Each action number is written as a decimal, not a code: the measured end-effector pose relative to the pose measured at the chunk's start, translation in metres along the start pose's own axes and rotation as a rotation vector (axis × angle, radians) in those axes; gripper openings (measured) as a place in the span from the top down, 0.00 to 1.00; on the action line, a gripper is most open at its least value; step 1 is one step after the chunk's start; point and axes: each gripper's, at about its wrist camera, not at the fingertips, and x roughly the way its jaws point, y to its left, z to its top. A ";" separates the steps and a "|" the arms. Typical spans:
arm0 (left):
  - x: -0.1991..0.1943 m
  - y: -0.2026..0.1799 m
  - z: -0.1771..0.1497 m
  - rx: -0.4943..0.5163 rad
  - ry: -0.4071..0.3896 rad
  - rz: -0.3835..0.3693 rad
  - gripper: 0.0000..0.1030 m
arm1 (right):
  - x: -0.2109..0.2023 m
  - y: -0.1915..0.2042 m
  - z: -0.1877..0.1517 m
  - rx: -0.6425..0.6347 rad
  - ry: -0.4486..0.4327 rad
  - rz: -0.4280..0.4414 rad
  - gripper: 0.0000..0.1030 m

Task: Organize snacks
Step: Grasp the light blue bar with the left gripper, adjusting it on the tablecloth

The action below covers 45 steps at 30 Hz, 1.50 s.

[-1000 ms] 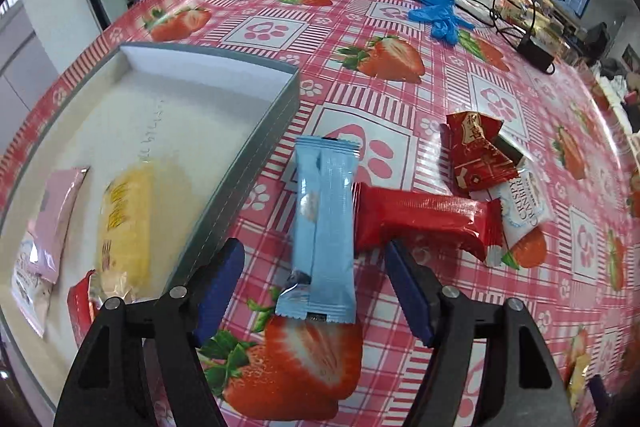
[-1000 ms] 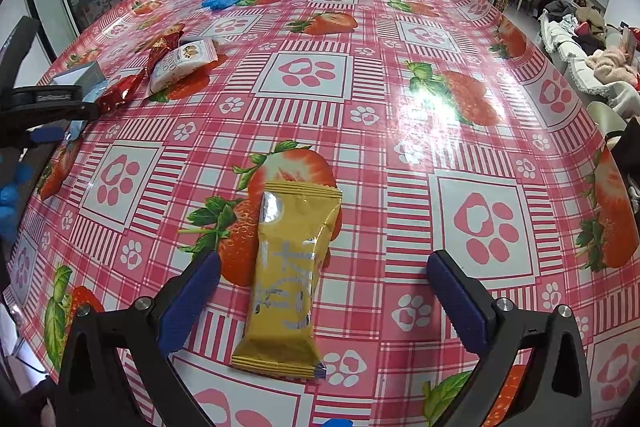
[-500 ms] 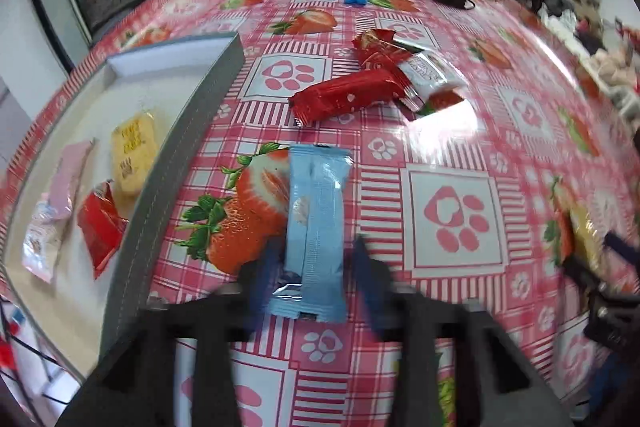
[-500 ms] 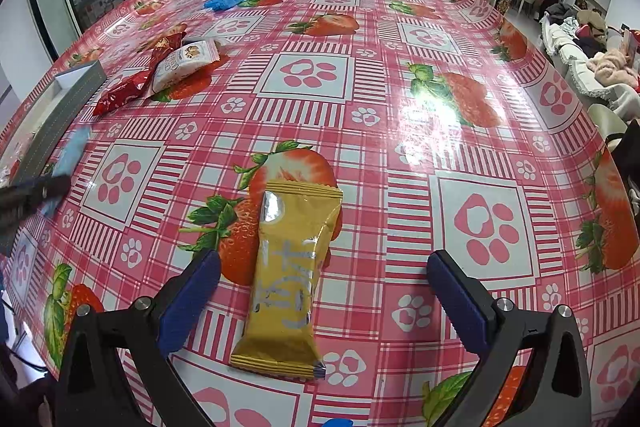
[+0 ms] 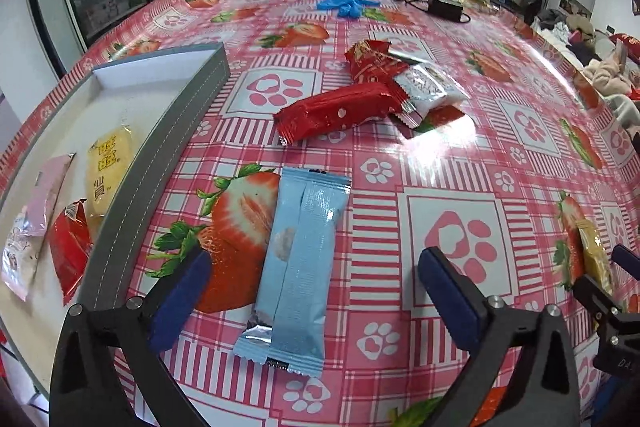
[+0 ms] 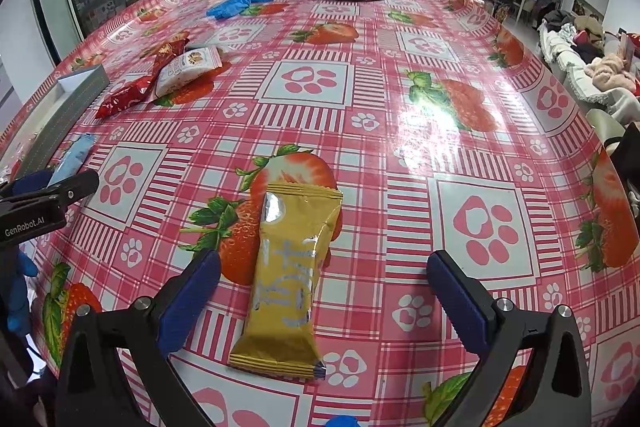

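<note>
The left gripper [image 5: 310, 297] is spread wide, its blue fingers on either side of a light blue snack packet [image 5: 298, 267] that lies flat on the strawberry-print surface [image 5: 460, 187], touching neither finger. Only the left wrist view looks into the grey tray [image 5: 160, 163], just beside that packet, where a yellow packet [image 5: 108, 167], a pink packet [image 5: 38, 195] and a small red packet [image 5: 70, 247] lie. Farther off, a long red packet [image 5: 340, 111] touches a white-and-silver packet [image 5: 428, 87]. The right wrist view alone shows the right gripper [image 6: 320, 297] fully: also spread, flanking a gold snack packet [image 6: 290, 279] flat on the surface. From there the tray is only a corner at the left edge.
</note>
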 end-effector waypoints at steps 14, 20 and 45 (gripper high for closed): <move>-0.081 -0.066 0.048 -0.046 -0.181 -0.245 0.00 | -0.004 -0.001 -0.008 -0.004 -0.052 0.003 0.00; -0.075 -0.106 0.067 -0.111 -0.168 -0.321 0.00 | -0.005 -0.001 -0.008 -0.004 -0.055 0.003 0.00; -0.063 -0.158 0.069 -0.082 -0.117 -0.325 0.00 | -0.007 0.000 -0.007 -0.006 -0.060 0.004 0.00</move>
